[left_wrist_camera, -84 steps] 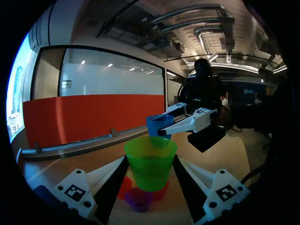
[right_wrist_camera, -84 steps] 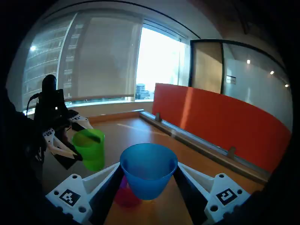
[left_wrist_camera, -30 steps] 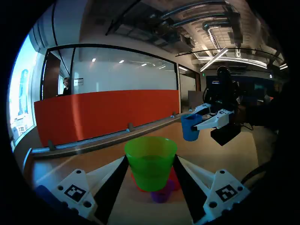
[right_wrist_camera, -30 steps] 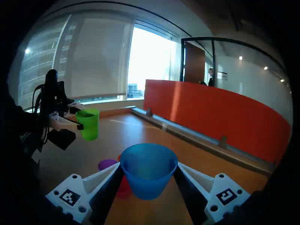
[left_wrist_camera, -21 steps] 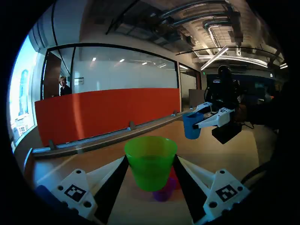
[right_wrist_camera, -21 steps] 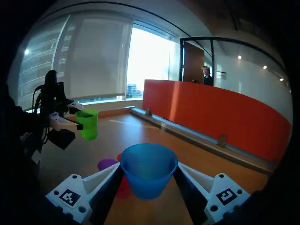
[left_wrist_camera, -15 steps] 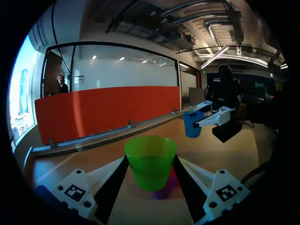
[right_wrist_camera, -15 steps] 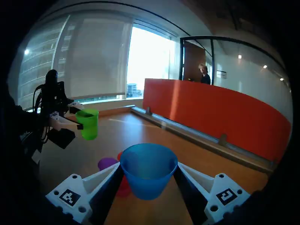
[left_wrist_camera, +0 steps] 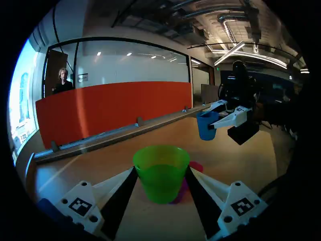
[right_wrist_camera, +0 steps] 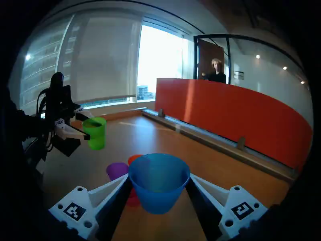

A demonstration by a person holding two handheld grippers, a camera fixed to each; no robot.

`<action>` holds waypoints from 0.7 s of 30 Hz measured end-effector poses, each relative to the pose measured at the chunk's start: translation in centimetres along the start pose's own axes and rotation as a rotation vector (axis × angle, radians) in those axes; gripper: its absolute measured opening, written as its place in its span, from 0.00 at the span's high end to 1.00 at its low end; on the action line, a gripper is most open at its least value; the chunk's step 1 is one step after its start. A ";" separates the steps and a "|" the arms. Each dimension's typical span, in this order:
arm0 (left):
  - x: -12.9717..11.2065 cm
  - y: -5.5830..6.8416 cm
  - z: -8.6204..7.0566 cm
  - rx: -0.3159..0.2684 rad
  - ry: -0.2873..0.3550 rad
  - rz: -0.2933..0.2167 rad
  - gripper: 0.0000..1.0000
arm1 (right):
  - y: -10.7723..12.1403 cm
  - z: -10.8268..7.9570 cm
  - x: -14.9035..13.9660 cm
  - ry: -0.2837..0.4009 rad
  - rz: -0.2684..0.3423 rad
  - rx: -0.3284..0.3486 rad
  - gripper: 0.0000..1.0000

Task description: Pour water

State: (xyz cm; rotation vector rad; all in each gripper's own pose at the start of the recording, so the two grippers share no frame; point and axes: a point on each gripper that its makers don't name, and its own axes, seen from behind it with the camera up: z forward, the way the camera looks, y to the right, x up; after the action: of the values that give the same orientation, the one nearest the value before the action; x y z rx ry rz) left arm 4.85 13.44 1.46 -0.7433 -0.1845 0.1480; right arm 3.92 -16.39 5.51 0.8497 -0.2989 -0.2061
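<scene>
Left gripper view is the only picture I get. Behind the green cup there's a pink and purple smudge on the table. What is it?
Observer: Two small cups. The right gripper view shows a purple cup standing upright on the table, with a red cup close beside it.
Operator: And the blue cup over there, anything in it?
Observer: The right gripper view looks down into the blue cup: blue walls inside, no waterline that I can make out.
Operator: Is my green cup held straight?
Observer: Seen from the side, the green cup stands upright between the left gripper's fingers.
</scene>
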 end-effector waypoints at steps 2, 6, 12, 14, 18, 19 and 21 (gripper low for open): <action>-0.5 0.1 0.0 -0.004 -0.013 0.002 0.17 | -0.1 0.0 -0.3 -0.006 0.000 0.005 0.10; -1.3 0.5 -0.1 -0.013 -0.034 0.007 0.17 | -0.6 -0.1 -1.0 -0.021 -0.002 0.016 0.10; -2.3 0.9 -0.1 -0.021 -0.059 0.009 0.17 | -1.1 -0.1 -2.2 -0.044 -0.008 0.033 0.10; -2.7 1.1 -0.2 -0.024 -0.068 0.009 0.17 | -1.3 -0.1 -2.5 -0.051 -0.010 0.038 0.10; -3.3 1.5 -0.2 -0.031 -0.084 0.012 0.17 | -1.7 -0.2 -3.0 -0.062 -0.010 0.045 0.10; -3.4 1.5 -0.2 -0.032 -0.088 0.013 0.17 | -1.7 -0.2 -3.1 -0.064 -0.010 0.046 0.10; -3.7 1.8 -0.2 -0.035 -0.098 0.015 0.17 | -1.9 -0.3 -3.3 -0.067 -0.009 0.049 0.10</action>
State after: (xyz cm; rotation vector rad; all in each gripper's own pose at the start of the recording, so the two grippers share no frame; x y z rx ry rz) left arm 1.15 13.84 -0.31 -0.7730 -0.2754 0.1957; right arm 0.82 -16.41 3.33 0.8938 -0.3642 -0.2372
